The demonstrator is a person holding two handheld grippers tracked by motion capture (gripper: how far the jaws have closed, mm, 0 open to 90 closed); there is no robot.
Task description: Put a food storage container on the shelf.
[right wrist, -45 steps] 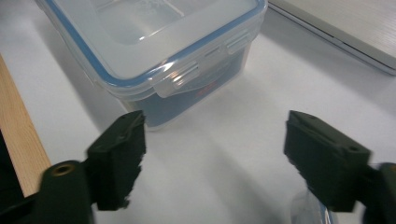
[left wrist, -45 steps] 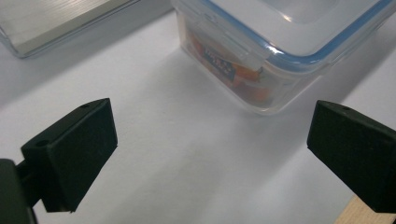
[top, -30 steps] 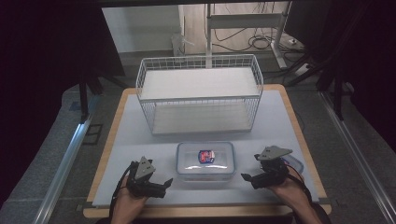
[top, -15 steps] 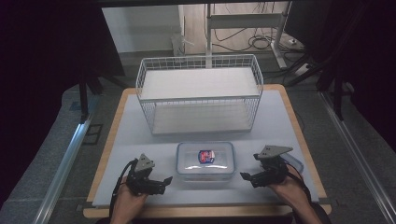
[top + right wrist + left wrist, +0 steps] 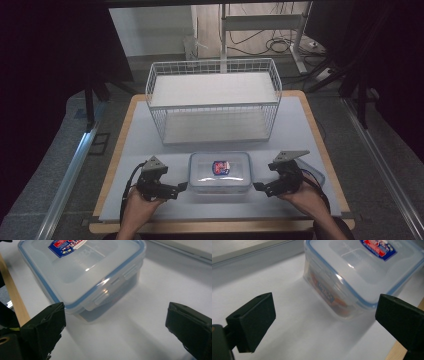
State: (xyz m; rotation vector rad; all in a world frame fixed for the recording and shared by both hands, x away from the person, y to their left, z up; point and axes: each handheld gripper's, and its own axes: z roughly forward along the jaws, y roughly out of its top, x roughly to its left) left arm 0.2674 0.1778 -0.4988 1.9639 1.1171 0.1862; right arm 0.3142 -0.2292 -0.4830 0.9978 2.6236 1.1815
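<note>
A clear plastic food box point(image 5: 220, 172) with a blue-rimmed lid and a red and blue label sits near the table's front edge. My left gripper point(image 5: 181, 189) is just left of it, open, its tips close to the box's left side. In the left gripper view the box point(image 5: 362, 272) lies ahead of the open gripper point(image 5: 325, 323). My right gripper point(image 5: 257, 187) is at the box's right side, and its jaws have just been opening. In the right gripper view the box point(image 5: 82, 270) lies ahead of the open gripper point(image 5: 116, 326), and nothing is between the pads.
A white wire basket point(image 5: 215, 100) stands behind the box on the white mat point(image 5: 300, 130). A clear rounded plastic piece point(image 5: 316, 172) lies partly under my right gripper. The table's wooden edge point(image 5: 220, 227) runs along the front.
My left gripper has edged right toward the box and risen slightly. The right gripper stays in much the same place.
</note>
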